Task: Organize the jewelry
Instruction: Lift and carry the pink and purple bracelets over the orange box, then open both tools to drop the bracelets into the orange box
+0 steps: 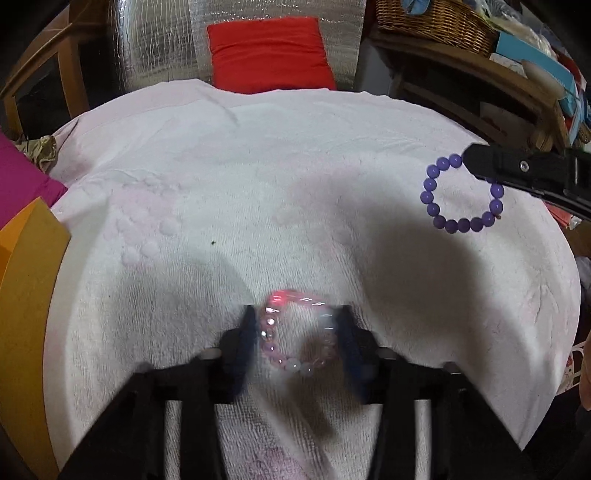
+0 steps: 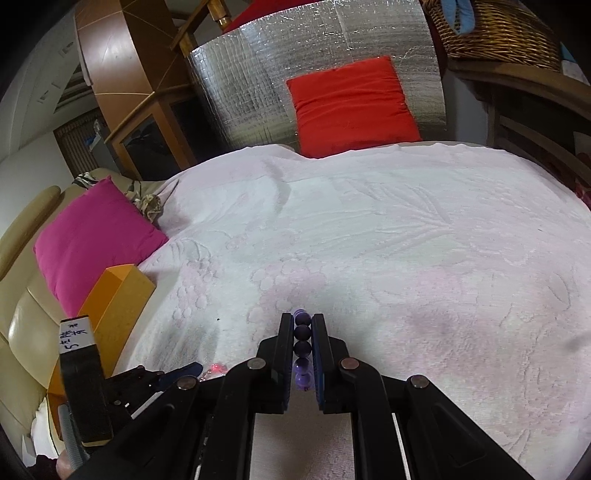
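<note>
A pink bead bracelet (image 1: pixel 271 332) lies as a blurred ring on the white towel (image 1: pixel 258 184), inside my left gripper (image 1: pixel 297 310). The jaws stand partly apart and the beads lie against both pads. From the right, my right gripper (image 1: pixel 469 162) reaches in, and a purple bead bracelet (image 1: pixel 430 206) dangles from its tip above the towel. In the right wrist view that gripper (image 2: pixel 303 317) is shut on a row of purple beads (image 2: pixel 303 332). The left gripper (image 2: pixel 195 369) shows low on the left there, with a pink glint of bracelet (image 2: pixel 218 367) at its tip.
An orange box (image 1: pixel 26 295) (image 2: pixel 114 295) stands at the towel's left edge, with a magenta cushion (image 2: pixel 96 240) behind it. A red cushion (image 1: pixel 269 55) leans on a silver panel at the back. Wooden shelves with a wicker basket (image 1: pixel 439 22) rise at the right.
</note>
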`<action>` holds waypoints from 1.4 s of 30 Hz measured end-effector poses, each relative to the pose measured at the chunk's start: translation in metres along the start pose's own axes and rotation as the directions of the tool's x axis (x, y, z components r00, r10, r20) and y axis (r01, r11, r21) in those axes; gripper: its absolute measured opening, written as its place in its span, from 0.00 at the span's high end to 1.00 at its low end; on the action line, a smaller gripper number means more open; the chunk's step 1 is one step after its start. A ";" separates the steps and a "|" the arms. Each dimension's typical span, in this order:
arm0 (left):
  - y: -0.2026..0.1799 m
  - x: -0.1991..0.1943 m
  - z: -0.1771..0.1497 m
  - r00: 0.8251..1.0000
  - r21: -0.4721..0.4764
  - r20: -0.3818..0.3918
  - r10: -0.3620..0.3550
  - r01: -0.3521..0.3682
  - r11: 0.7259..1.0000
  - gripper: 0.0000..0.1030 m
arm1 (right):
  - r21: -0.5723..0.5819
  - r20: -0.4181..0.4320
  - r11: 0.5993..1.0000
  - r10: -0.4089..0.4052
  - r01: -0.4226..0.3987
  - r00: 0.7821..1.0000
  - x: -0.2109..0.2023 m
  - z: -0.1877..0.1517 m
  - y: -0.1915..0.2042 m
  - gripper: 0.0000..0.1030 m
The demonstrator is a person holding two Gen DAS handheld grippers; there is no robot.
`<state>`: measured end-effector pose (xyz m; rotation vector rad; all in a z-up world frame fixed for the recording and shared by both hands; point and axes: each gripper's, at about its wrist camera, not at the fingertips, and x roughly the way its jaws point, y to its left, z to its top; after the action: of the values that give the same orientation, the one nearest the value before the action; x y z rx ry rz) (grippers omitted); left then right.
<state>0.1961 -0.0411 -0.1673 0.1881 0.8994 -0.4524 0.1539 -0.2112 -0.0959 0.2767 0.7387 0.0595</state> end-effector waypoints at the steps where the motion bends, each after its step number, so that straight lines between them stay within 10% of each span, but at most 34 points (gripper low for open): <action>1: 0.001 0.000 0.001 1.000 -0.006 -0.002 -0.012 0.012 1.000 0.92 | 0.002 0.001 1.000 0.000 0.000 1.000 0.000 0.000 -0.001 0.90; 11: 0.019 -0.041 0.004 0.994 -0.078 0.104 -0.025 0.033 0.996 0.93 | -0.001 0.023 1.000 0.027 -0.027 0.999 -0.006 0.000 0.003 0.90; 20: 0.049 -0.096 -0.005 0.970 -0.166 0.202 0.135 -0.102 0.981 0.93 | -0.038 0.050 0.992 0.126 -0.124 0.991 -0.007 -0.002 0.046 0.90; 42: 0.182 -0.170 -0.066 0.860 -0.464 0.144 0.490 -0.378 0.801 0.93 | -0.274 0.015 0.911 0.326 -0.309 0.945 0.011 -0.016 0.253 0.90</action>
<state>0.1402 0.1946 -0.0789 -0.0646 0.6468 0.1605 0.1625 0.0373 -0.0462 0.1363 0.6106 0.4570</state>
